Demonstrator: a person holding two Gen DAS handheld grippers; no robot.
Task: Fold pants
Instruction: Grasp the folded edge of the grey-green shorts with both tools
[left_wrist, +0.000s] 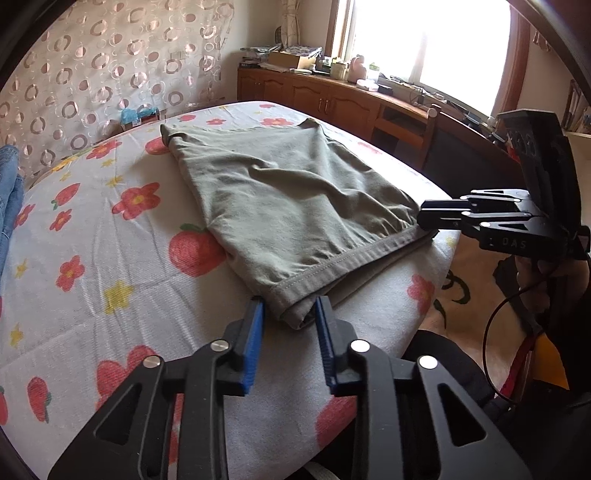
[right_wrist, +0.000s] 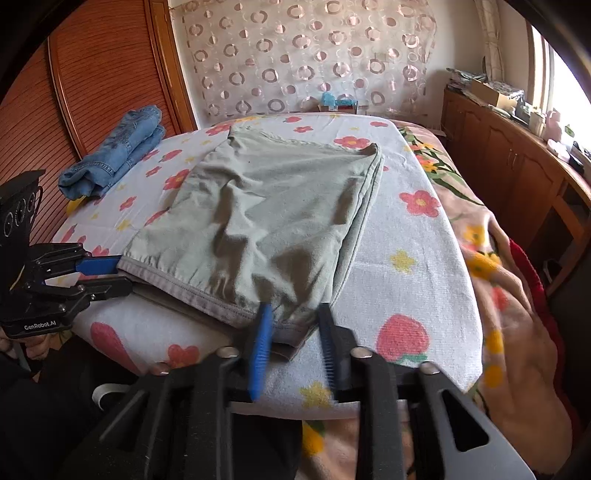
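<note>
Olive-green pants (left_wrist: 295, 195) lie folded on a flower-print sheet (left_wrist: 110, 258), hem edge toward me. In the left wrist view my left gripper (left_wrist: 290, 306) has its blue pads (left_wrist: 255, 317) against the near left hem corner, and the cloth fills the gap between them. The right gripper (left_wrist: 424, 218) pinches the hem's other corner at the bed's edge. In the right wrist view the pants (right_wrist: 269, 206) spread away from me. The right gripper (right_wrist: 295, 314) holds the near corner between its pads. The left gripper (right_wrist: 123, 275) clamps the hem edge at the far left.
Folded blue jeans (right_wrist: 118, 151) rest at the sheet's far left corner, near a wooden slatted door (right_wrist: 92, 74). A floral blanket (right_wrist: 498, 295) hangs off the right side. A wooden cabinet (left_wrist: 332, 99) with clutter runs under the window. A patterned curtain (right_wrist: 314, 55) hangs behind the bed.
</note>
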